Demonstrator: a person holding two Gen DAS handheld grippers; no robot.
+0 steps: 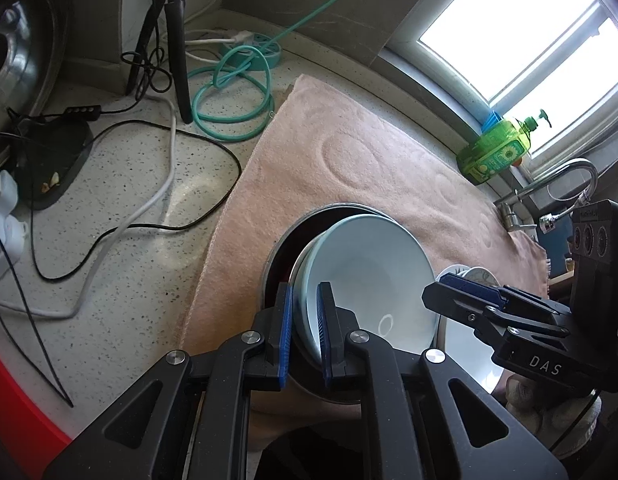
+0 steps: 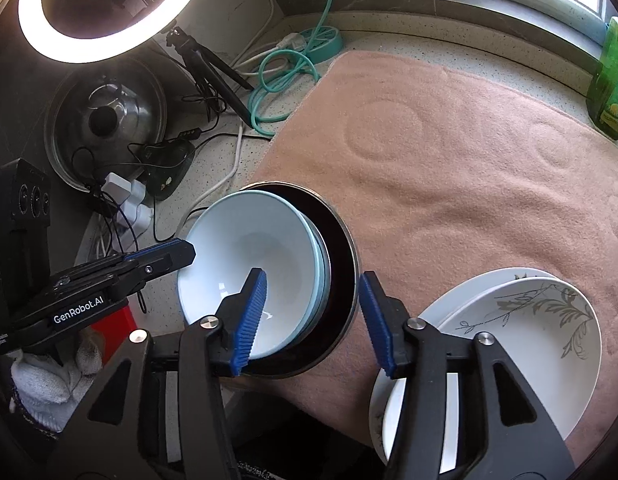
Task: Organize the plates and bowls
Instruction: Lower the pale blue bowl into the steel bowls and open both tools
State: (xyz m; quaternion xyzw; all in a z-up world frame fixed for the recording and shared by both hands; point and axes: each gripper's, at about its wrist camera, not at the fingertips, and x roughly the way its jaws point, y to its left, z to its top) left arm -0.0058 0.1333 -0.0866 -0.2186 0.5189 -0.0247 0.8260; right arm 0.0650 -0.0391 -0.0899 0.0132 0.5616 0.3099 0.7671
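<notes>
Between the left gripper (image 1: 305, 334) pads sit the pale bowls (image 1: 369, 280), clamped at the rim over the dark bowl (image 2: 341, 248); the right gripper (image 2: 313, 320) gapes empty beside them; plates (image 2: 529, 328) to its right look stacked, nesting unfinished

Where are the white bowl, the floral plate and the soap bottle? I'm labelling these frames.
white bowl (image 2: 261, 248): right wrist view, on its inner wall.
floral plate (image 2: 529, 332): right wrist view, on its patterned face.
soap bottle (image 1: 495, 154): left wrist view, on its green body.
</notes>
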